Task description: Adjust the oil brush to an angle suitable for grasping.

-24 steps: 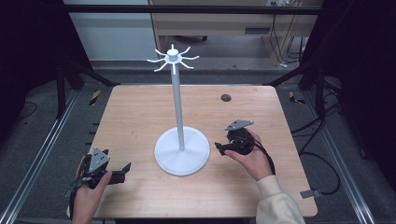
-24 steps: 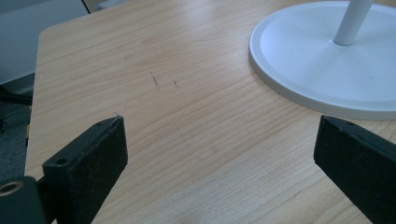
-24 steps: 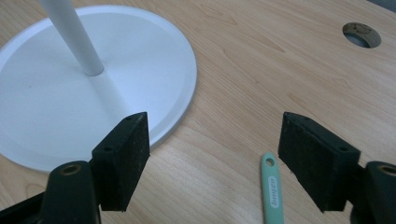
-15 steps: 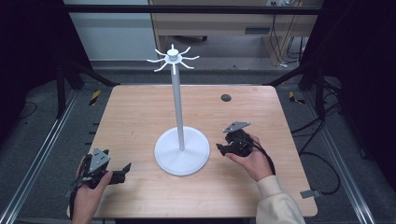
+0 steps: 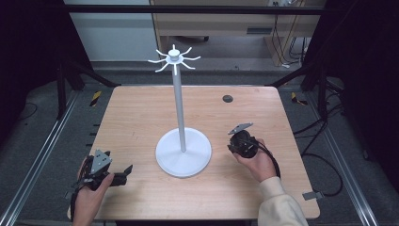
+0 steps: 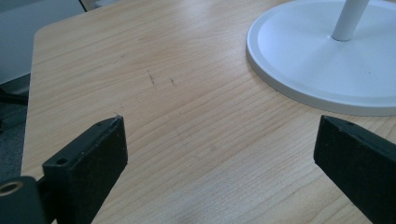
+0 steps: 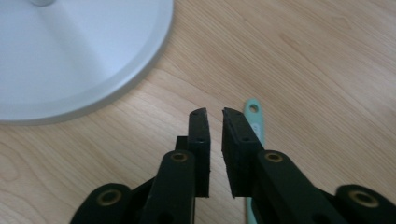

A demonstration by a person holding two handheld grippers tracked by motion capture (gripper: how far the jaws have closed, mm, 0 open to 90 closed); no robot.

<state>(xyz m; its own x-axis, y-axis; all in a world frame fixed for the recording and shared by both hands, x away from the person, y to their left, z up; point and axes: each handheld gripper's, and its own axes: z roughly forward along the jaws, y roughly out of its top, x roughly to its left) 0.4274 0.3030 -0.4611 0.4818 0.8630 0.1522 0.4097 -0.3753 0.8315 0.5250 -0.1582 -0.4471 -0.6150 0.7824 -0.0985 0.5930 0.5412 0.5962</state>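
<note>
Tabletop (image 5: 141,113) of pale wood grain, seen from above.

White metal stand (image 5: 183,155) with round flat base, slim upright pole and a crown of curved hooks at the top: placed upright near the middle of the tabletop. Small dark round disc (image 5: 227,98) lying toward the far right of the tabletop, well apart from the stand.

Left gripper (image 5: 123,173): held in the left hand (image 5: 89,197) at the near left corner of the tabletop, pointing toward the stand base. Jaws spread wide in the left gripper view (image 6: 219,154), bare wood between them, nothing held. Base rim of the stand (image 6: 327,60) ahead and to one side, clear of both jaws.

Right gripper (image 5: 230,147): held in the right hand (image 5: 259,162), just beside the right edge of the stand base. Jaws drawn together to a narrow slit in the right gripper view (image 7: 215,114), nothing between the pads.

Thin mint-green plastic strip (image 7: 254,114) with a rounded end and a small hole: lying flat on the tabletop under and just beside one jaw of the right gripper, mostly hidden by it, not clamped. Contact between jaw and strip not determinable. Stand base (image 7: 70,56) near the strip, not touching it.
</note>
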